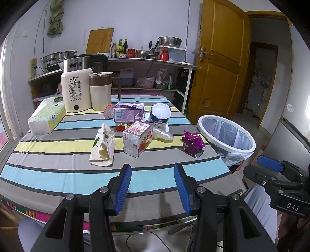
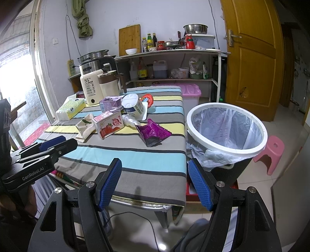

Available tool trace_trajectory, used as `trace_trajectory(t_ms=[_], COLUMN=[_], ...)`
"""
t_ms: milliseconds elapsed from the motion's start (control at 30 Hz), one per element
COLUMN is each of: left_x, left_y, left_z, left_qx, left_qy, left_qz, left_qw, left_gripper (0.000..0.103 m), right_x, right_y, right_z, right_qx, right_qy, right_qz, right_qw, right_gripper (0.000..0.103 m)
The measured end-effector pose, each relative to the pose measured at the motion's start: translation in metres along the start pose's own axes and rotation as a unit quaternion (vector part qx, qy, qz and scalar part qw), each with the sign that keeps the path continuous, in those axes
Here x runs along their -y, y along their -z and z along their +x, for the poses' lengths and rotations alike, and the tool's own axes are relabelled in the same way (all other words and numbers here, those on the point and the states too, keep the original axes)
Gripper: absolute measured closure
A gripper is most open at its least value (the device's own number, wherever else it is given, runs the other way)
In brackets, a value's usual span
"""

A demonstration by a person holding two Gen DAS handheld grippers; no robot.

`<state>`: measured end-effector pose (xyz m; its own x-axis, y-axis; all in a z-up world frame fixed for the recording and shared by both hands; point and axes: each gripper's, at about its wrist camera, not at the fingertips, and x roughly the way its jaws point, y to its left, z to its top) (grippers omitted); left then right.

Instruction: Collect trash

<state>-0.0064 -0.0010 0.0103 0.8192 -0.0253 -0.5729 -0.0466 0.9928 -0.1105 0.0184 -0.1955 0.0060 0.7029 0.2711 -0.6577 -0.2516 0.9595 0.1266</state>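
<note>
Pale wall (image 2: 164,17), wooden door (image 2: 251,58) at right, metal shelf unit (image 2: 174,53) along the wall, tiled floor (image 2: 286,186), daylight through left window (image 2: 13,87).

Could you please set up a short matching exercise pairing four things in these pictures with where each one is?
Things:
1. purple wrapper
2. tissue pack
3. trash bin
4. steel bowl

Places:
A. on the shelf top by the door
B. on the floor beside the table
C. table's left edge, near the window
D. table edge nearest the bin

Pairs: 1-D, 2-C, 3-B, 4-A
</note>
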Motion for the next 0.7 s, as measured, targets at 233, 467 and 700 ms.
trace_trajectory(t_ms=[233,467,700], left_x=[-0.0001,0.0001,0.0003], left_y=[0.0001,0.0003,0.0004], left_z=[0.0000,0.0001,0.0001], left_qx=[0.000,0.000,0.000], left_qy=[0.000,0.000,-0.001], left_qz=[0.000,0.000,0.000], left_qw=[1.0000,1.0000,1.0000], left_gripper=[0.057,0.057,0.057], right_x=[-0.0006,-0.0003,-0.0006], right_y=[0.0000,-0.0002,-0.0003], right_z=[0.0005,0.0000,0.0006], right_qx=[-0.001,-0.001,-0.002], right_qy=[0.000,0.000,0.000], right_qz=[0.001,0.001,0.001], right_qw=[1.000,1.000,1.000], right_gripper=[0.031,0.031,0.031])
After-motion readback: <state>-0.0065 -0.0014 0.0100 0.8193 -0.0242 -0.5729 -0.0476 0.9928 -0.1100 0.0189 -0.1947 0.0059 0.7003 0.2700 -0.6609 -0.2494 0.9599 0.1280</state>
